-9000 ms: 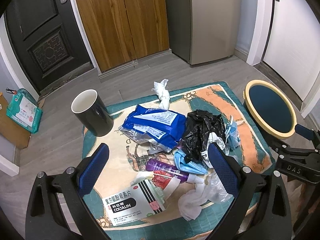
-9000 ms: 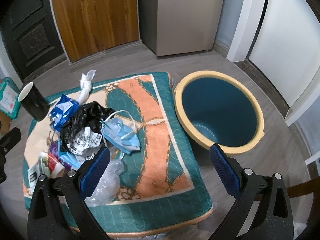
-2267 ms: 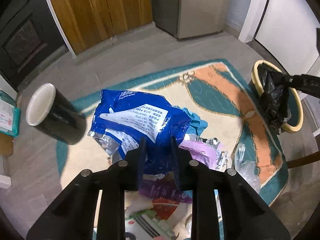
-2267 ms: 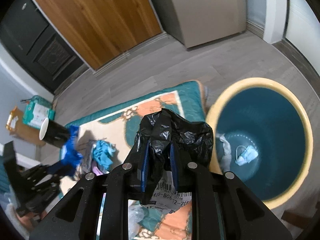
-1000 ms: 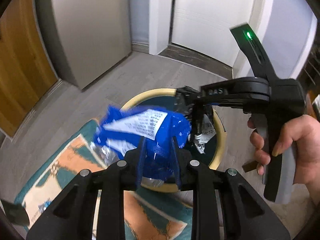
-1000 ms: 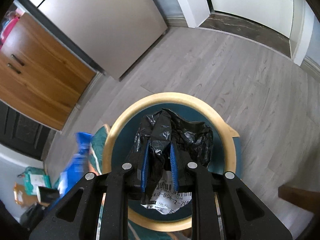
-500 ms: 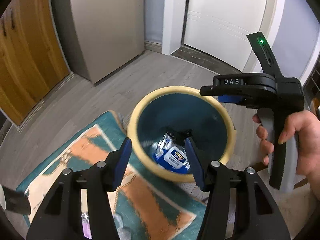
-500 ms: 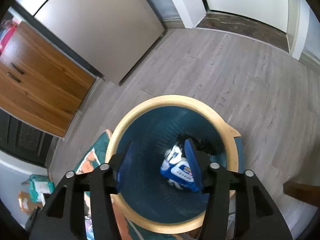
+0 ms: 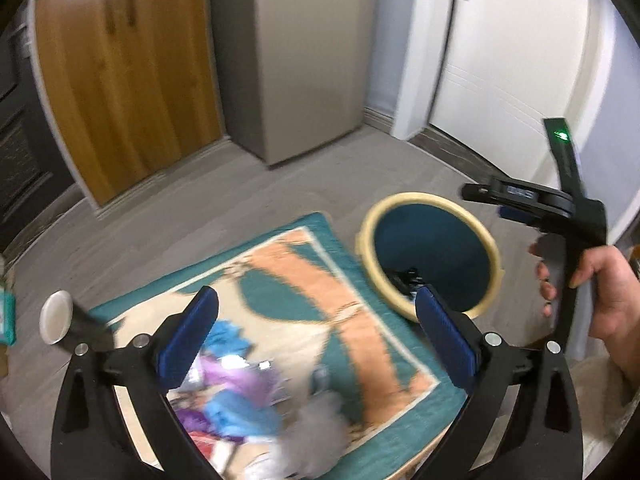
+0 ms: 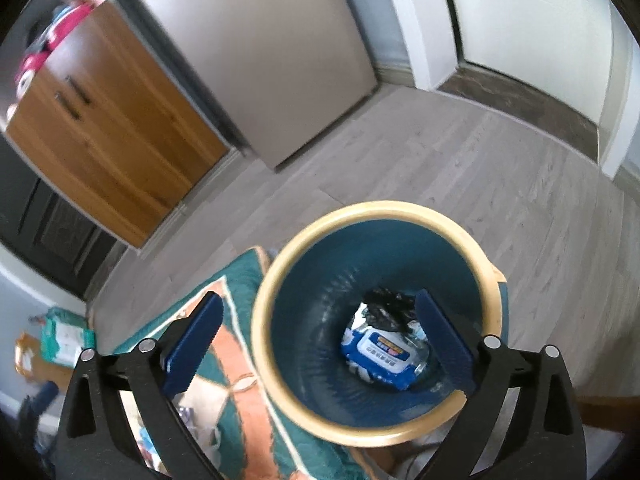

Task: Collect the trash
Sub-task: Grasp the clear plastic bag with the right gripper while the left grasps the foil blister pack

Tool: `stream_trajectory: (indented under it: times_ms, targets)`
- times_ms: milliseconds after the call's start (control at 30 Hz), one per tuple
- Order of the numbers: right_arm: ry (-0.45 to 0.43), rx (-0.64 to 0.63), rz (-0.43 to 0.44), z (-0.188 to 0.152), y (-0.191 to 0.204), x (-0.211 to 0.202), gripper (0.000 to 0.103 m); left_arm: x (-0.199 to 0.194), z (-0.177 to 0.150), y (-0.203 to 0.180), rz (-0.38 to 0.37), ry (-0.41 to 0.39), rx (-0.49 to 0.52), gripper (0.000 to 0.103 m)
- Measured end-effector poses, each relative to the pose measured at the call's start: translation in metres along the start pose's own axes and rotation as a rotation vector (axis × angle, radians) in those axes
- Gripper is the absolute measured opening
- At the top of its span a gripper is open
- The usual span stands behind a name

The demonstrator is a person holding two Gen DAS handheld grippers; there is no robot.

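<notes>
Dropped: blue packet (image 10: 378, 356) and black bag (image 10: 386, 304) now lie in the bin (image 10: 280, 280), no longer gripped.
Left hand-held gripper (image 9: 316, 332): jaws apart, empty, swung back toward the worktop (image 9: 280, 264).
Right hand-held gripper (image 10: 318, 338): jaws apart, empty, over bin.
Remaining: blurred trash pile (image 9: 240, 392) on worktop, more trips needed.

Blue wipes packet (image 10: 378, 356) and black bag (image 10: 386, 304) now lie inside the bin (image 10: 320, 420); left gripper (image 9: 316, 336) swings back toward seven o'clock, over the table.

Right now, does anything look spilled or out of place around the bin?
Nothing stands out. The blue packet and black bag lie inside the bin, not spilled. Remaining trash sits on the mat.
</notes>
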State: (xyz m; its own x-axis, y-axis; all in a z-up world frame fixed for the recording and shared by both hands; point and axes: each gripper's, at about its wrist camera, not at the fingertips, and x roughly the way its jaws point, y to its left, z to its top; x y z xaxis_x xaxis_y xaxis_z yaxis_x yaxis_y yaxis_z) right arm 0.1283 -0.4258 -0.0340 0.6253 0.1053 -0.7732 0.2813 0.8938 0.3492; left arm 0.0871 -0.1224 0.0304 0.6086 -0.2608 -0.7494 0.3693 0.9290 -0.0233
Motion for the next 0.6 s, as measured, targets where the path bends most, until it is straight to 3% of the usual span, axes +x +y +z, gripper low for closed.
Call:
stream_trajectory:
  times_ms: [233,433,533,600]
  targets:
    - [0.017,-0.117,0.037,-0.023,0.053,-0.009,0.097,-0.027,-0.023,0.068,0.095,-0.011,-0.125,0.097]
    - [0.083,-0.194,0.04,-0.046,0.103,-0.005,0.097,-0.035,-0.051,0.108,0.169,0.007,-0.208,0.097]
    - [0.099,-0.223,0.072,-0.068,0.129,-0.004,0.097,-0.044,-0.066,0.122,0.2,0.004,-0.212,0.097]
    - [0.109,-0.301,0.042,-0.091,0.15,0.0,0.097,-0.041,-0.078,0.133,0.221,0.028,-0.241,0.097]
